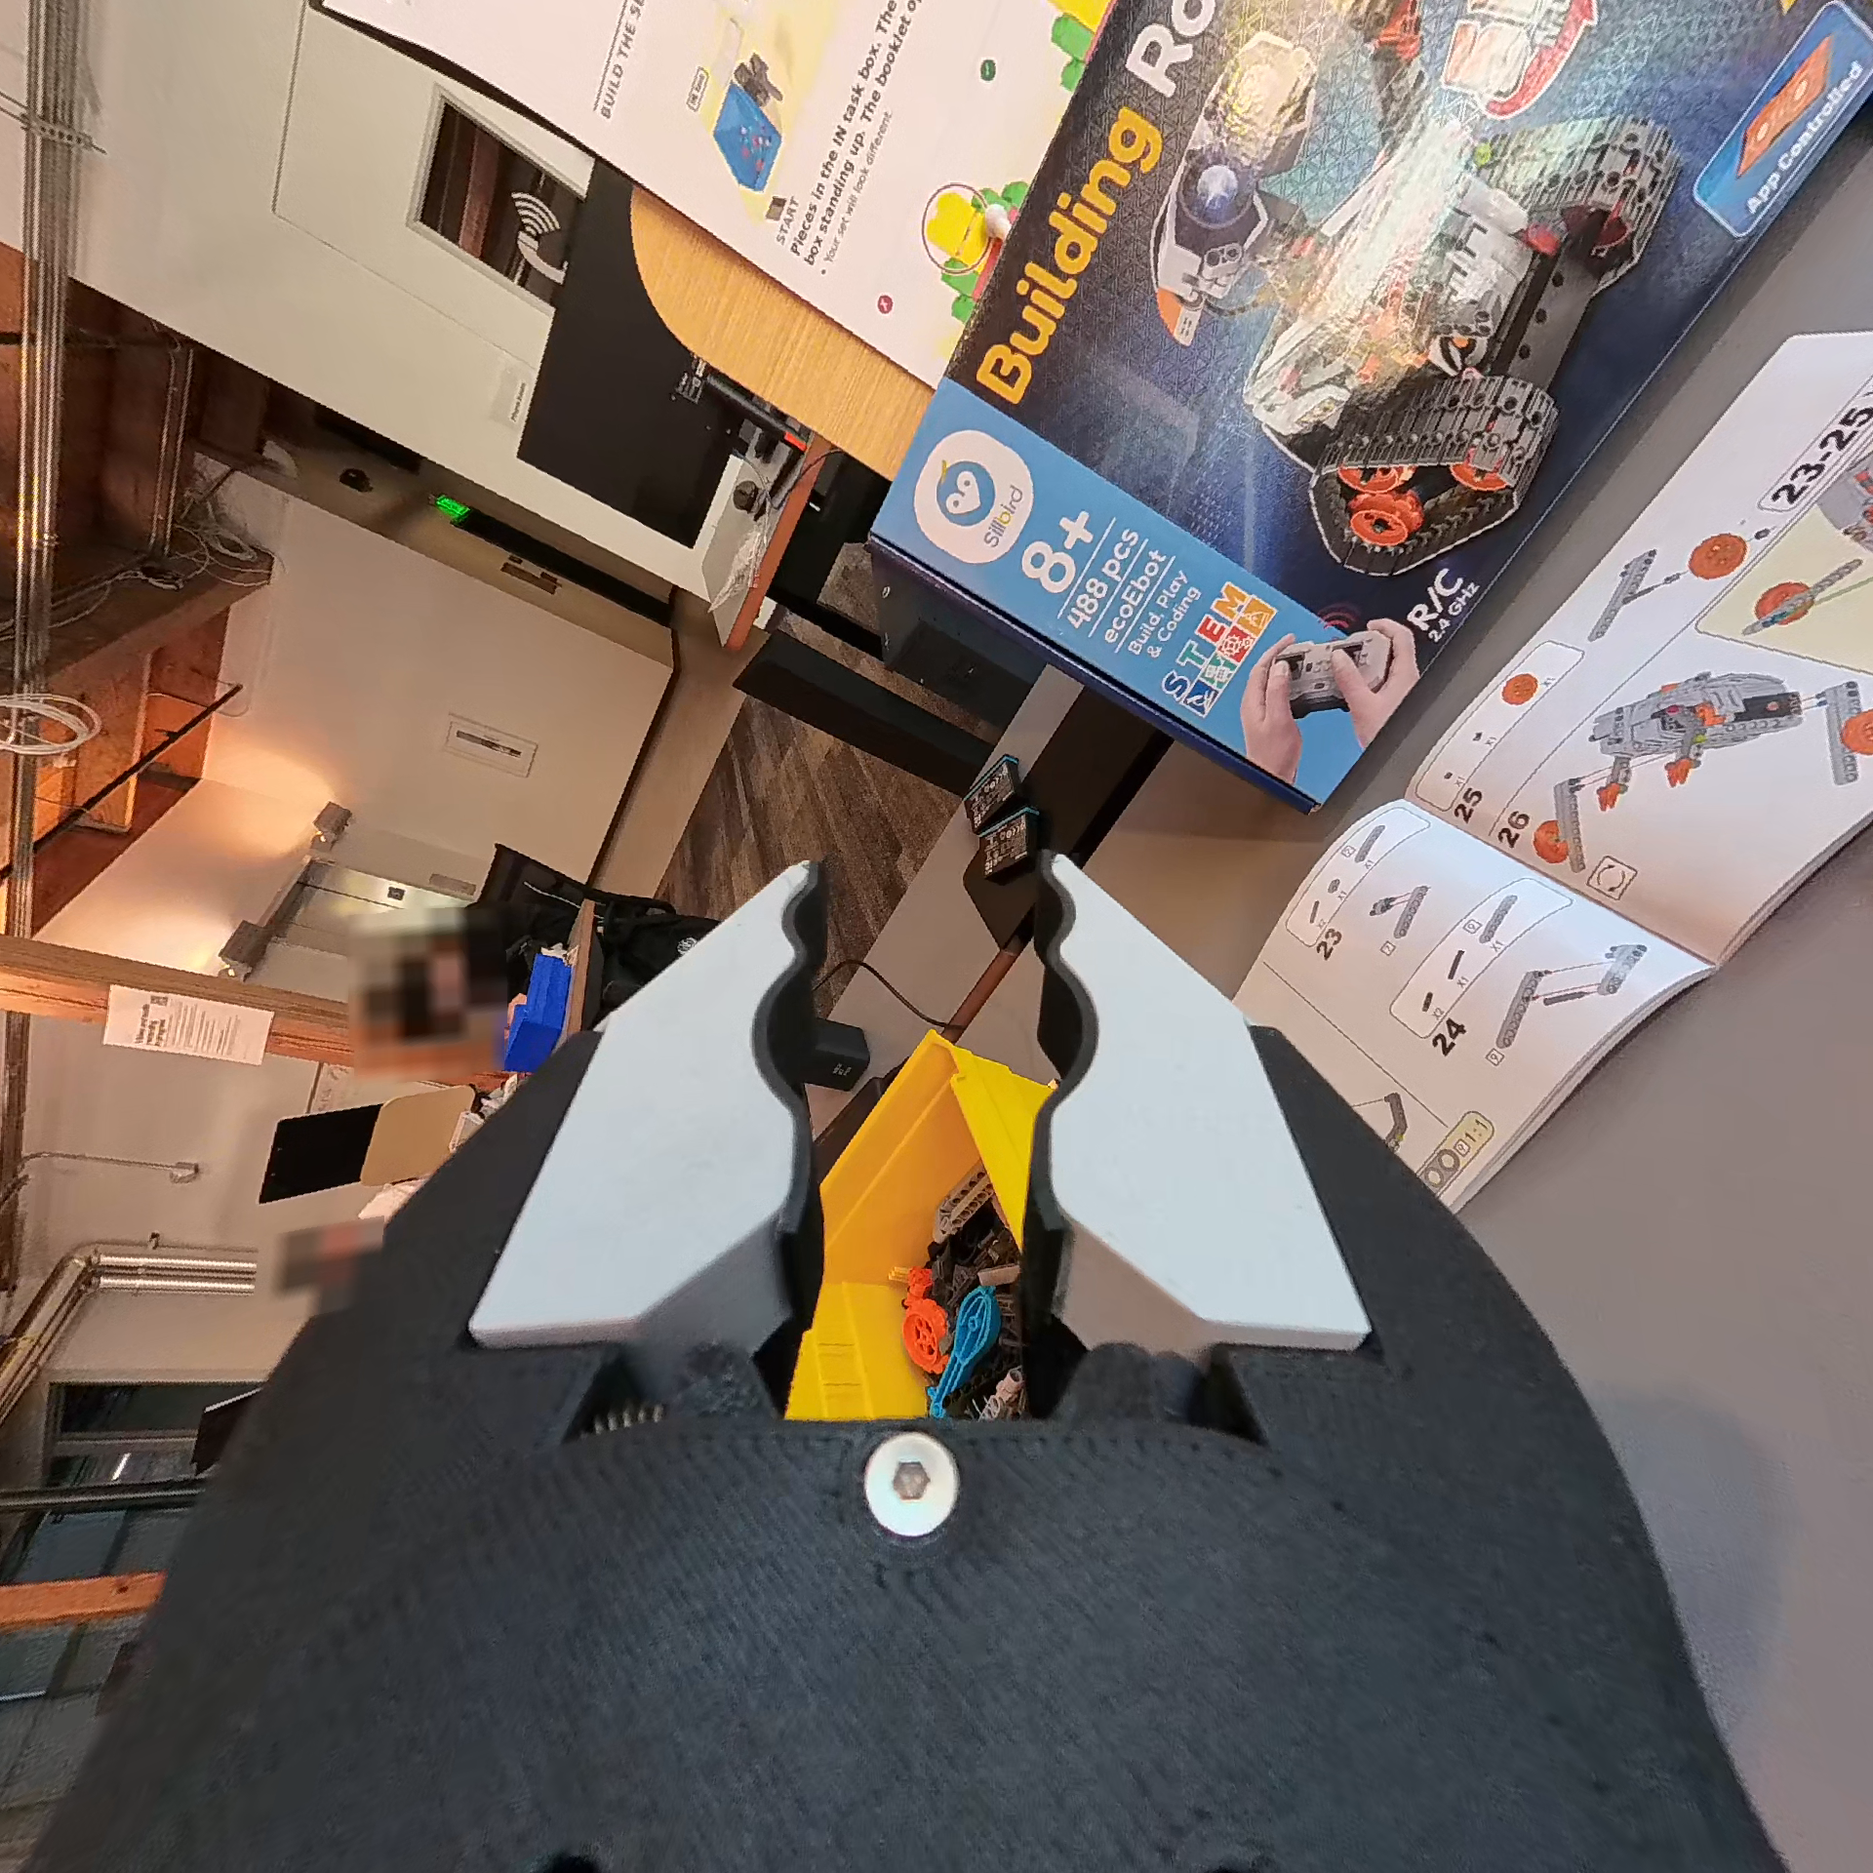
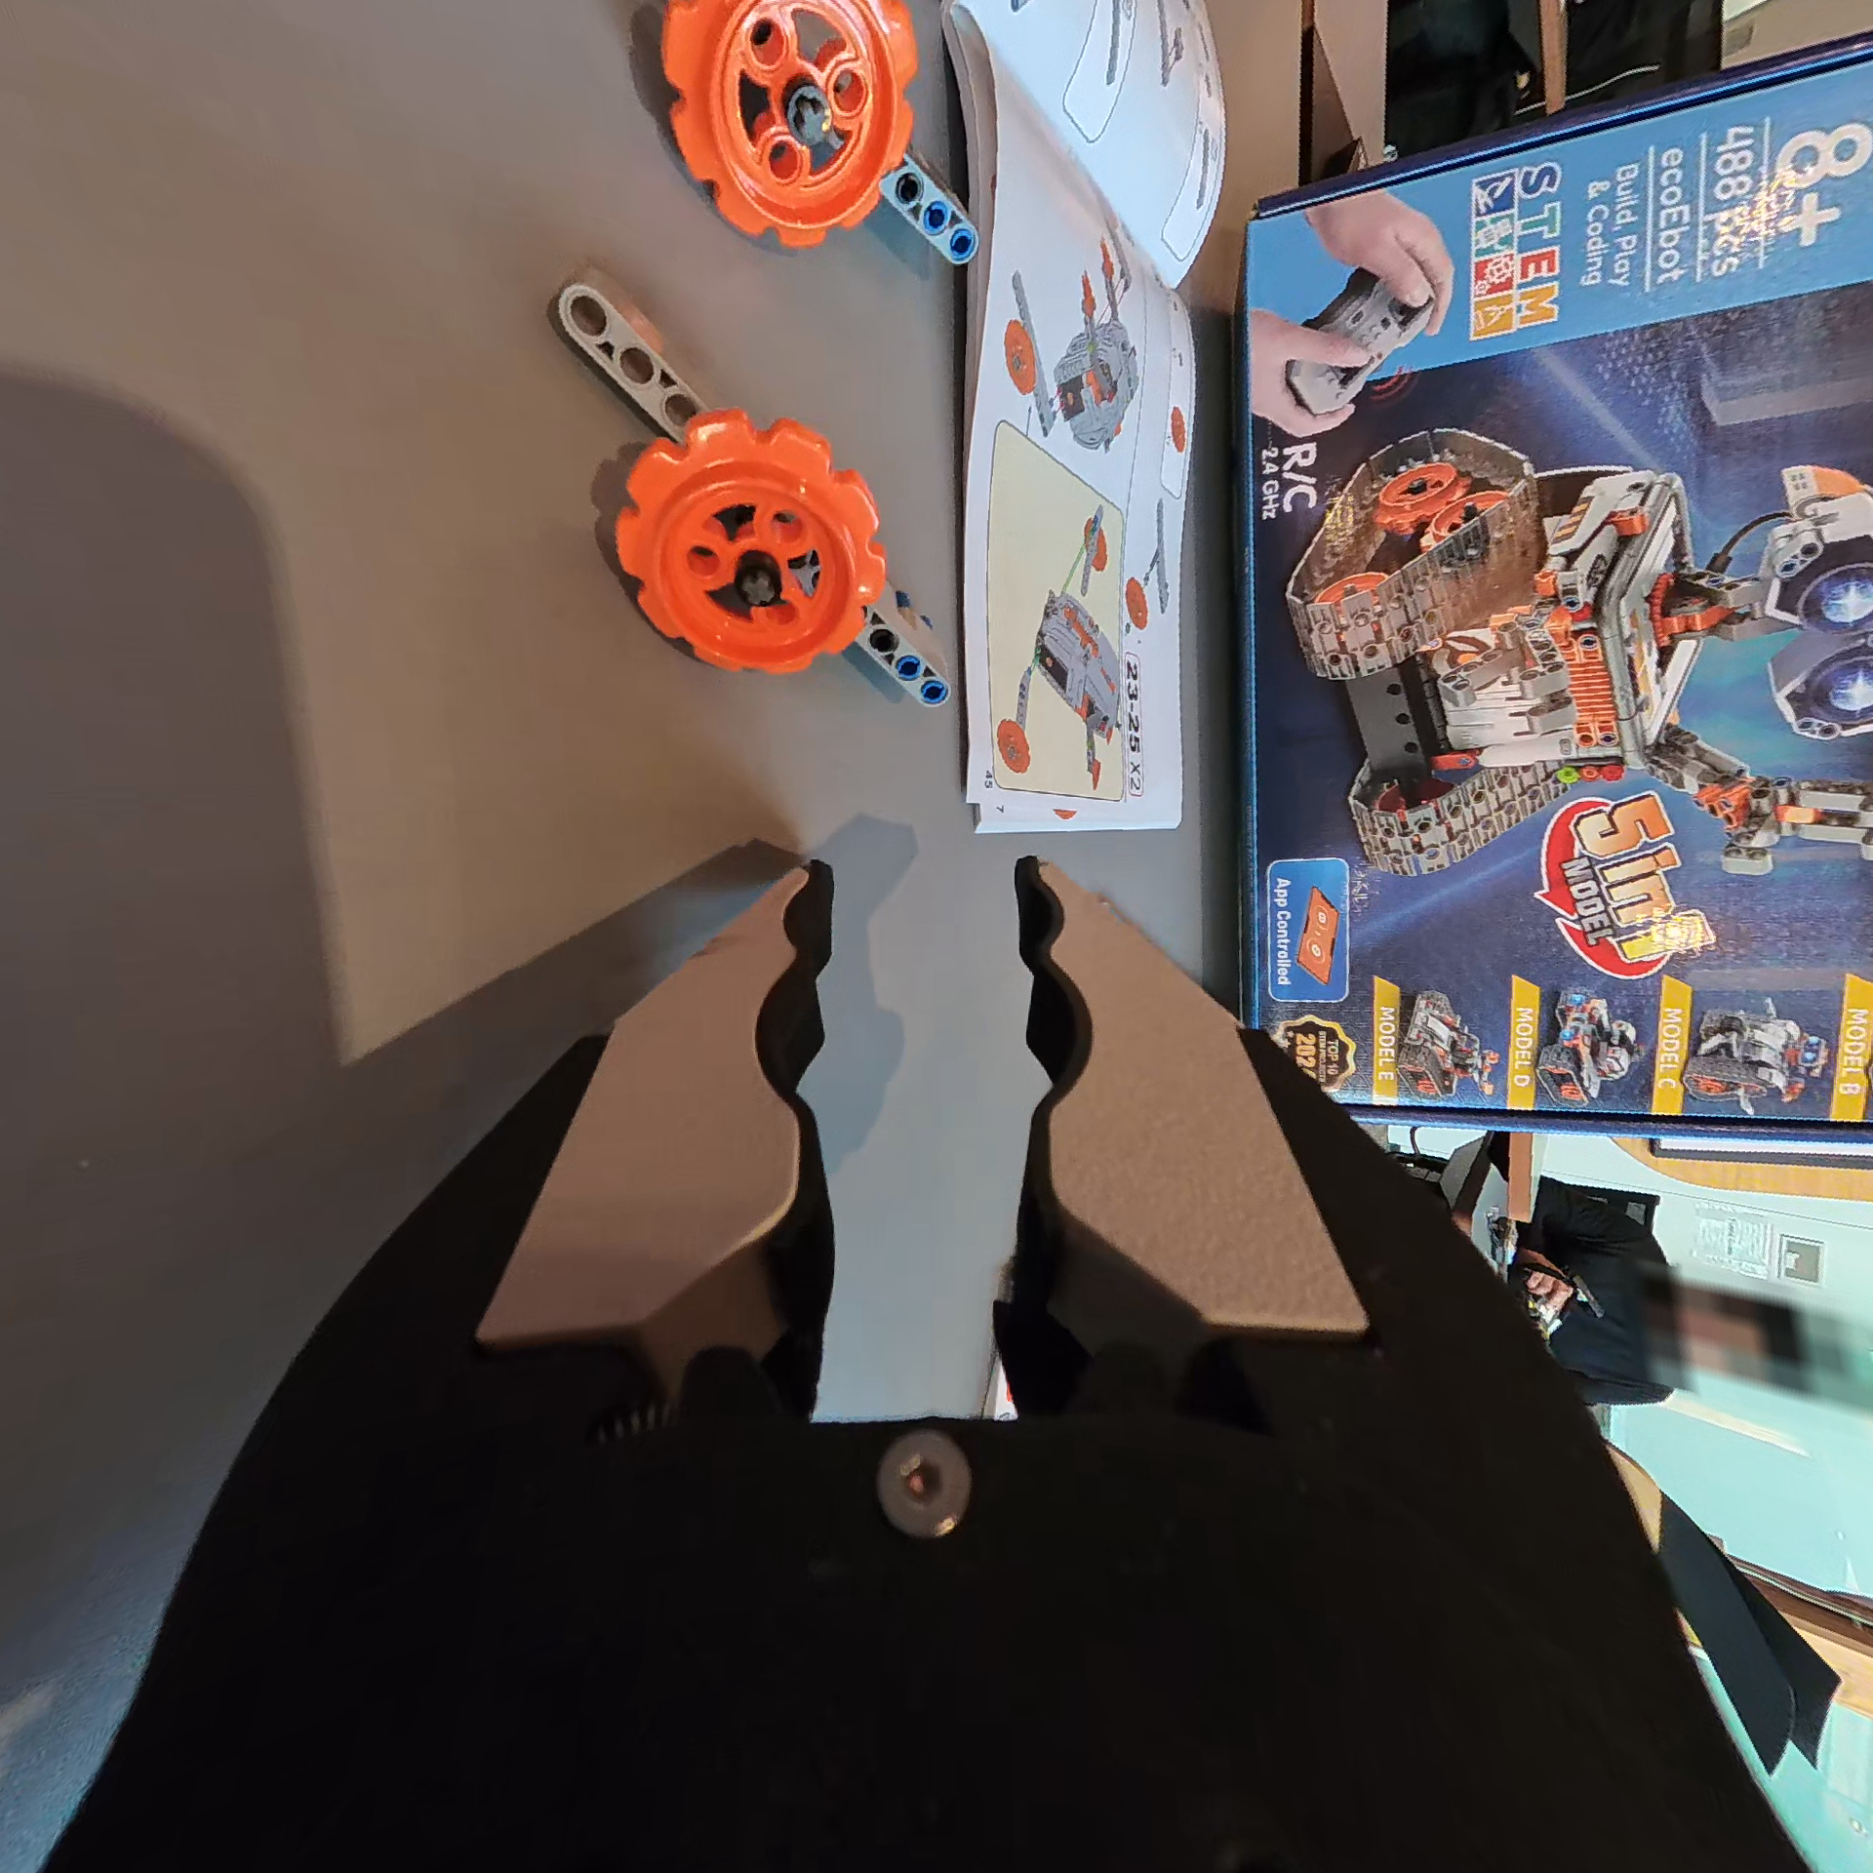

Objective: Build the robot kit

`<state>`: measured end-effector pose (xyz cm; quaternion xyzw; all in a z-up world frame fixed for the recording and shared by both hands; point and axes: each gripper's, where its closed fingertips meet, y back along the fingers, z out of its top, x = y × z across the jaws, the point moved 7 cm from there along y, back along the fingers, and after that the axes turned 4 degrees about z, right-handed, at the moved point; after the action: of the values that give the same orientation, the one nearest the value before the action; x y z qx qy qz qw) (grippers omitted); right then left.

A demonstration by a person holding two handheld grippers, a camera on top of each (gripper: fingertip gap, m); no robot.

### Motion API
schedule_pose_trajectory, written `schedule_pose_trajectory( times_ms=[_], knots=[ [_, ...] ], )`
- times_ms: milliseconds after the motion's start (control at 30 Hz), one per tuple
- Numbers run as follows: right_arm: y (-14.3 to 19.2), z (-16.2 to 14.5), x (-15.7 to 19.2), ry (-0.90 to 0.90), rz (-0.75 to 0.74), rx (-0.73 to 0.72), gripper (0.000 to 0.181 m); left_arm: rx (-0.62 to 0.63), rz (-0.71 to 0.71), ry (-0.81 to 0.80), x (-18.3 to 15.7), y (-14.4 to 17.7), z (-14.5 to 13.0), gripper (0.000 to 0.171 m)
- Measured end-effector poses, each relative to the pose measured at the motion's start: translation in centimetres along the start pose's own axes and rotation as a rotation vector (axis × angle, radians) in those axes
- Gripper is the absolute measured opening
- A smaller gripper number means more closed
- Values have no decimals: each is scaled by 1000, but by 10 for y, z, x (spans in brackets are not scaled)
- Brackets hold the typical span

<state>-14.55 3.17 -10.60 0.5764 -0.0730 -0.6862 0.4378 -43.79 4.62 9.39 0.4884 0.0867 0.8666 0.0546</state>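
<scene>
My left gripper (image 1: 927,882) is open and empty, held above a yellow bin (image 1: 902,1186) of small orange, blue and grey building pieces (image 1: 958,1318) that shows between its jaws. My right gripper (image 2: 922,882) is open and empty above the grey table (image 2: 355,659). Ahead of it lie two assemblies, each an orange toothed wheel on a grey holed beam: a nearer wheel (image 2: 748,542) with its beam (image 2: 628,360), and a farther wheel (image 2: 791,117). Both are apart from the fingers.
An open instruction booklet (image 2: 1074,487) lies right of the wheels; it also shows in the left wrist view (image 1: 1581,811). A blue building-set box (image 2: 1581,608) stands beyond it, seen too in the left wrist view (image 1: 1318,355). A white printed sheet (image 1: 811,152) lies behind. My right fingertips sit around 35 centimeters from my left ones.
</scene>
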Motion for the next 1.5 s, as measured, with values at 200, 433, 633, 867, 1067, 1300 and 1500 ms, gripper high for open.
schedule_pose_trajectory(
  times_ms=[200,433,633,867,1067,1300,1500],
  knots=[
    [-1,0,1,0,8,2,36,5,-2,1,0,-1,-1,39],
    [-2,-1,2,-13,25,0,30,10,-7,0,-1,-1,-1,39],
    [-3,-2,3,-25,25,3,27,14,-11,1,-1,-2,-2,39],
    [-3,-2,2,-36,31,-3,26,18,-11,10,0,-2,-3,39],
    [-3,0,0,-55,18,-18,33,22,-14,6,-1,-3,-3,40],
    [11,9,-15,-242,18,-194,35,29,-22,3,-2,-4,-4,40],
    [18,18,-18,-383,95,-343,42,34,-25,4,-2,-3,-5,40]
  ],
)
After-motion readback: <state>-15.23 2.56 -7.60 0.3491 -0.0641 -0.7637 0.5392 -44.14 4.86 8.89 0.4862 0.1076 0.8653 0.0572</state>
